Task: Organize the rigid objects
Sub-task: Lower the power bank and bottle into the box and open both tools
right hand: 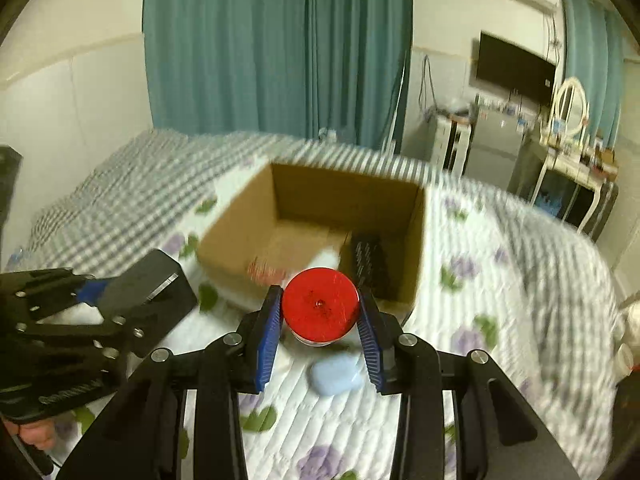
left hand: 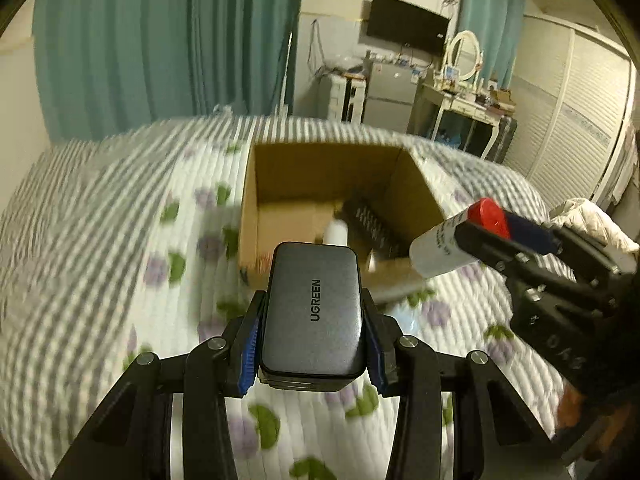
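Note:
My left gripper is shut on a grey UGREEN charger and holds it above the bed, just short of an open cardboard box. My right gripper is shut on a white bottle with a red cap, also near the box. In the left wrist view the bottle and the right gripper sit at the right of the box. In the right wrist view the left gripper with the charger is at the left. A black ridged object and a white item lie inside the box.
The box stands on a bed with a floral and striped quilt. A pale blue case lies on the quilt under the right gripper. Teal curtains, a small fridge, a dressing table and a wall TV are beyond.

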Demonstrator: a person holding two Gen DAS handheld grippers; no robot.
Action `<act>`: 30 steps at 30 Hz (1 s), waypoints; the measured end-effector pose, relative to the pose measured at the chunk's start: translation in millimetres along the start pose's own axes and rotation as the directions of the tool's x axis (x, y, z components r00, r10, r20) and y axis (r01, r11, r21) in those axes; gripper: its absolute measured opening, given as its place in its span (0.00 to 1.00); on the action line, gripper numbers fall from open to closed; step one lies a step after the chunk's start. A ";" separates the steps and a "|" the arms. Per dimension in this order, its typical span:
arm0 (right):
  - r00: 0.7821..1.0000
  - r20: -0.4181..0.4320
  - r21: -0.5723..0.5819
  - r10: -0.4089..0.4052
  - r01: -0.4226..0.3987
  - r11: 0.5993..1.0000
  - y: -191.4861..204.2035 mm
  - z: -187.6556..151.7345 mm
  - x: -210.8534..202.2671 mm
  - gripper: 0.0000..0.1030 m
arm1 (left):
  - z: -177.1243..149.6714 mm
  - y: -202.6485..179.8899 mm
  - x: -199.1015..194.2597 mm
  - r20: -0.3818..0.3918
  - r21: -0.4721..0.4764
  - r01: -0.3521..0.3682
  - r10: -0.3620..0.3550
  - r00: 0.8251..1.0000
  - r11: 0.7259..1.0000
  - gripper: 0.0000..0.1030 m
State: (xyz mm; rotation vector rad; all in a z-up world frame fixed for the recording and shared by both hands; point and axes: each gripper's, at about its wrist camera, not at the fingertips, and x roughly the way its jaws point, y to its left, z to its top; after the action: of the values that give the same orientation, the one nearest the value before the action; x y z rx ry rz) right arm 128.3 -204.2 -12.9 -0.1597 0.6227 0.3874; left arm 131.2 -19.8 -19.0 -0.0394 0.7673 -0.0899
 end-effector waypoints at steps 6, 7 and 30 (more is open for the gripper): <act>0.998 0.061 -0.032 -0.035 0.037 0.999 -20.4 50.2 4.1 0.35 | 53.5 -6.7 35.7 0.052 0.035 -0.001 -0.001 0.999 0.999 0.42; 0.997 0.064 -0.035 -0.041 0.043 0.998 -23.3 54.7 8.0 0.35 | 57.8 -7.3 42.7 0.049 0.039 -0.005 0.003 0.999 0.999 0.42; 0.999 -0.037 0.028 -0.006 0.007 1.000 -72.5 42.8 110.7 0.35 | 82.4 11.1 131.7 -0.040 -0.021 -0.034 0.033 0.999 0.999 0.44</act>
State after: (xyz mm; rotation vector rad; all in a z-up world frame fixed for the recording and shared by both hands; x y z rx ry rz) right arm 262.6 -225.8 -42.3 -0.1422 0.6633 0.3694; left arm 283.5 -21.1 -51.5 -0.0458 0.8082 -0.0505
